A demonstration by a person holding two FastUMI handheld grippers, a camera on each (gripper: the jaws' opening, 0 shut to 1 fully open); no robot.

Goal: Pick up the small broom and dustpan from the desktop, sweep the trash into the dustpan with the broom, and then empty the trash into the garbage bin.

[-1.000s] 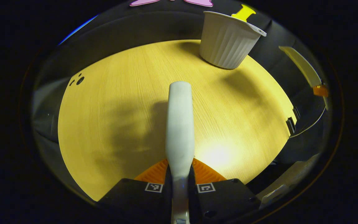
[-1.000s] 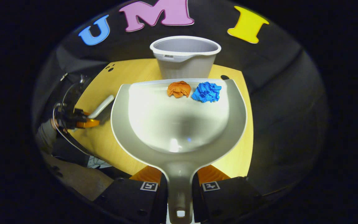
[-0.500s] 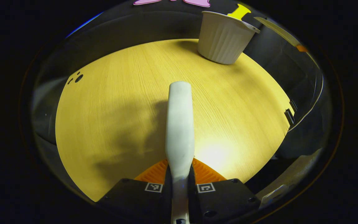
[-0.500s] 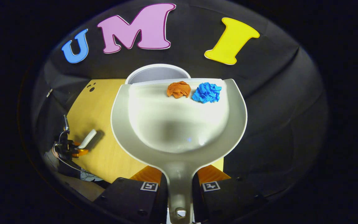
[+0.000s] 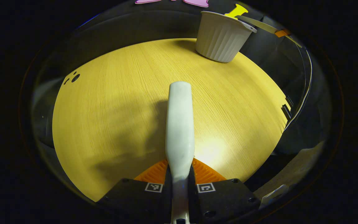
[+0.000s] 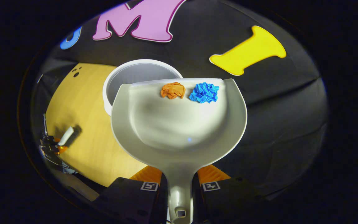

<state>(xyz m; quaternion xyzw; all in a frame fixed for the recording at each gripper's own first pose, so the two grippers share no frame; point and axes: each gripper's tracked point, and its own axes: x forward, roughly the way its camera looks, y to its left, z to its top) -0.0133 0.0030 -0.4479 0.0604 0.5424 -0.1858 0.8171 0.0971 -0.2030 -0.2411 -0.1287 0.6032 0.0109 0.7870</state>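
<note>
My left gripper [image 5: 179, 169] is shut on the small broom [image 5: 180, 124], whose white body points forward low over the wooden table [image 5: 110, 102]. The white ribbed garbage bin [image 5: 221, 39] stands at the table's far right. My right gripper [image 6: 179, 179] is shut on the handle of the pale dustpan [image 6: 179, 124], held high with its front lip above the bin [image 6: 135, 73]. An orange paper ball [image 6: 173, 90] and a blue paper ball [image 6: 204, 92] lie at that lip. In the left gripper view the dustpan's edge [image 5: 258, 25] shows beside the bin's rim. The left gripper [image 6: 53, 146] shows far off, low left.
Small dark holes [image 5: 73, 77] mark the table's far left corner. A cable [image 5: 305, 87] and a dark bracket [image 5: 286, 110] sit at the table's right edge. The black cloth wall rises right behind the bin.
The right gripper has risen and carried the dustpan over the bin, whose opening now shows below the lip. The orange ball shifted slightly left. The left gripper and broom have barely moved.
</note>
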